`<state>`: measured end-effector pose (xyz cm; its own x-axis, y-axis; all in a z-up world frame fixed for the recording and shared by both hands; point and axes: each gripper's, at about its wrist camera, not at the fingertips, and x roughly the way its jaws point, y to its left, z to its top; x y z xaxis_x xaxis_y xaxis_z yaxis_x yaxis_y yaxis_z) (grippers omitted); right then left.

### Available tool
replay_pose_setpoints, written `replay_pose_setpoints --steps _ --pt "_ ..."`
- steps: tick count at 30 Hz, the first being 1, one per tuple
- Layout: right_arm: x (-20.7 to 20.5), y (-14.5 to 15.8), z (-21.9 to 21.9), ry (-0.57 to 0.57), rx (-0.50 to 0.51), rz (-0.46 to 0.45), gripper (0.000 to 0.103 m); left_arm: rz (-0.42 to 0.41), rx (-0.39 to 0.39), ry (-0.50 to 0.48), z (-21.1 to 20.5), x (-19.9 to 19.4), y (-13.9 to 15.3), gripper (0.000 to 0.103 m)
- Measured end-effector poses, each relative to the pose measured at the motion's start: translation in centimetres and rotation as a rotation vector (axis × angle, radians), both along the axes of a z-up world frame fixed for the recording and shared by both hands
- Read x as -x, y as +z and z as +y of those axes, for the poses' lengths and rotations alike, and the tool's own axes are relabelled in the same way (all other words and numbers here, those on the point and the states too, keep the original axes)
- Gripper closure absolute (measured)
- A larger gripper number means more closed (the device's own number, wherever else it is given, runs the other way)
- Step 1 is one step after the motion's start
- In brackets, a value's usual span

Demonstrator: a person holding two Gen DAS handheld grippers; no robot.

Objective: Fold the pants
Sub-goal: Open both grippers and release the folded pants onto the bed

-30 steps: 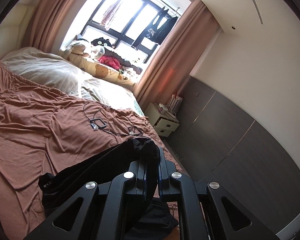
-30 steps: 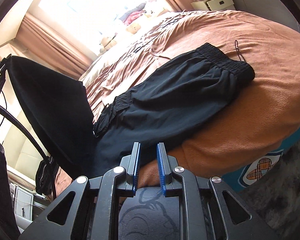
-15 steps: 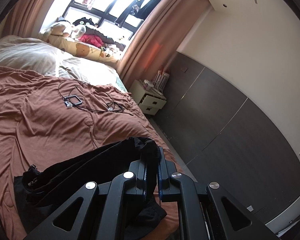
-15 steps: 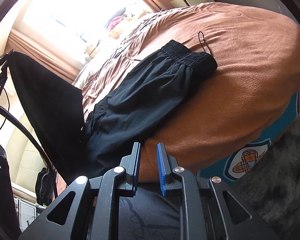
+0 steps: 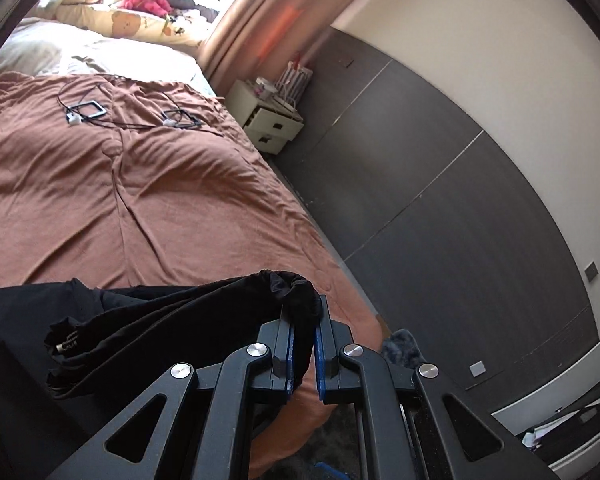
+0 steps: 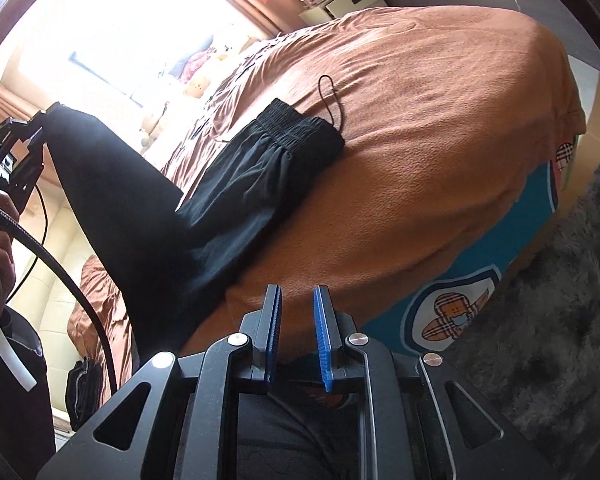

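1. The left gripper was clamped on a bunched hem of the black pants.
2. The pants' waistband end lay on the brown bedspread; the leg end hung lifted from the left gripper.
3. The right gripper stood slightly parted, holding nothing, at the bed's edge.

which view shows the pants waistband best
Right wrist view: the elastic waistband lies unobstructed on the brown bedspread. The left wrist view shows only bunched black pants fabric, no waistband.
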<state>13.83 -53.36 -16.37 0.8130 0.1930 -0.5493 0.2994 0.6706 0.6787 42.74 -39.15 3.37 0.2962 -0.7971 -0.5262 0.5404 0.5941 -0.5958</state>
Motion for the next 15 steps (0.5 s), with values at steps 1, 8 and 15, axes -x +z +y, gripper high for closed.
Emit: replay_pose_setpoints --steps 1,8,15 --pt "0.2 -0.1 -0.2 -0.008 -0.003 0.003 0.089 0.011 0.000 -0.017 -0.5 0.3 -0.6 0.095" --pt "0.9 0.0 -0.2 -0.018 -0.006 0.000 0.089 0.085 -0.131 -0.147 -3.1 2.1 -4.0 0.062" --pt "2.4 1.0 0.8 -0.015 0.035 -0.045 0.040 0.051 -0.146 -0.057 2.9 3.7 -4.1 0.022"
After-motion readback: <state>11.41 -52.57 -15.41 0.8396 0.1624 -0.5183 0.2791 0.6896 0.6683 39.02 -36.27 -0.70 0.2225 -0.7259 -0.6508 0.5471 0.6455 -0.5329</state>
